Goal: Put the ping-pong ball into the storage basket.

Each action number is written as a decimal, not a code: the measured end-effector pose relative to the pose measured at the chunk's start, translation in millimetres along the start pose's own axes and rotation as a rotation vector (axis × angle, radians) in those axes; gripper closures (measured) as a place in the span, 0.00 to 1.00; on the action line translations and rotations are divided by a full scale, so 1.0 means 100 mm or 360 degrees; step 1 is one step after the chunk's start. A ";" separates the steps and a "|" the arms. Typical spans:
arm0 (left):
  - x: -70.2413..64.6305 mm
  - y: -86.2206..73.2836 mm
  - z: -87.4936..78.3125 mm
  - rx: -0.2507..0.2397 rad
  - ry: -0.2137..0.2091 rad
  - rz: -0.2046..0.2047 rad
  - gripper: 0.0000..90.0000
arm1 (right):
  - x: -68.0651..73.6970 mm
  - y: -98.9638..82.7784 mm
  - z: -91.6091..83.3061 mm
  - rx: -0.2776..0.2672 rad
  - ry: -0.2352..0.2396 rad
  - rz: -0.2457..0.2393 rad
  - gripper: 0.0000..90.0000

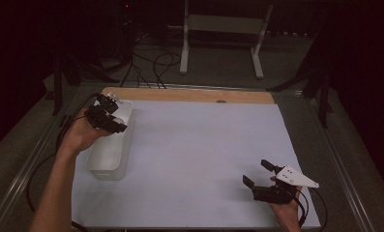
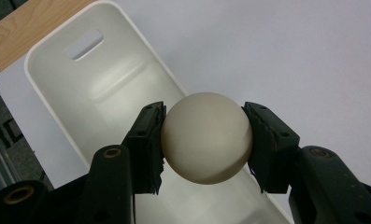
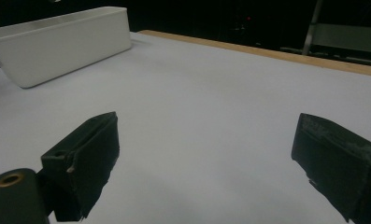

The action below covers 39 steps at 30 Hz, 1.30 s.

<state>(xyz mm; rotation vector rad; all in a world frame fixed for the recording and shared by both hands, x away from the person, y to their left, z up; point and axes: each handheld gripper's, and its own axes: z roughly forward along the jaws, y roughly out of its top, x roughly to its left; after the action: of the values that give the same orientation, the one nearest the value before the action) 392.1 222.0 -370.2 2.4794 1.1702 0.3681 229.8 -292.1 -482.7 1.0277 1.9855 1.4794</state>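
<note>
Over white bin [image 2: 57, 70] | left tongs [image 2: 206, 140] clamp ball [image 2: 206, 135] | right tongs [image 3: 206, 163] apart, empty

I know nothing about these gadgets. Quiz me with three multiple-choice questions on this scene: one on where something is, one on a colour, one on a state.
1. Where is the ball?
A. Flat on the sheet
B. Between the left gripper jaws, above the bin
C. On the floor

2. What colour is the bin?
A. White
B. Red
C. Black

3. How does the right gripper stand?
A. Shut on the ball
B. Shut on the bin's rim
C. Open, with nothing between its jaws

Answers:
1 B: the left gripper view shows both pads pressed on the ball, with the bin's inside beneath.
2 A: its walls look white.
3 C: its jaws stand apart over the bare sheet.
</note>
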 end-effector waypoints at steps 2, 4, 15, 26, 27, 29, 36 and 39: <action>0.01 -0.01 0.00 0.0001 0.0001 -0.0003 0.57 | 0.00 0.00 0.00 0.0001 0.0000 0.0002 0.08; 0.02 -0.02 -0.01 -0.0009 -0.0004 -0.0012 0.57 | 0.00 0.00 0.00 0.0003 -0.0001 0.0005 0.08; 0.07 -0.10 -0.01 0.0008 0.0006 -0.0025 0.57 | 0.01 0.00 0.02 0.0009 0.0005 -0.0001 0.08; 0.10 -0.16 0.03 0.0025 0.0015 -0.0037 0.57 | 0.02 -0.01 0.02 0.0015 0.0008 0.0003 0.08; 0.11 -0.16 0.03 0.0026 0.0017 -0.0038 0.57 | 0.02 -0.01 0.02 0.0016 0.0009 0.0001 0.08; 0.11 -0.17 0.04 0.0025 0.0015 -0.0040 0.57 | 0.02 0.00 0.02 0.0017 0.0008 0.0002 0.08; 0.11 -0.18 0.06 0.0038 0.0029 -0.0042 0.57 | 0.02 0.00 0.02 0.0015 0.0007 -0.0003 0.08; 0.11 -0.20 0.08 0.0049 0.0032 -0.0044 0.57 | 0.02 0.00 0.02 0.0015 0.0006 -0.0002 0.08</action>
<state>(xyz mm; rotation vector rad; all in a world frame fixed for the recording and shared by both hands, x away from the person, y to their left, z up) 388.7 240.9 -384.7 2.4885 1.2253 0.3710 229.8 -289.6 -483.5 1.0282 1.9974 1.4738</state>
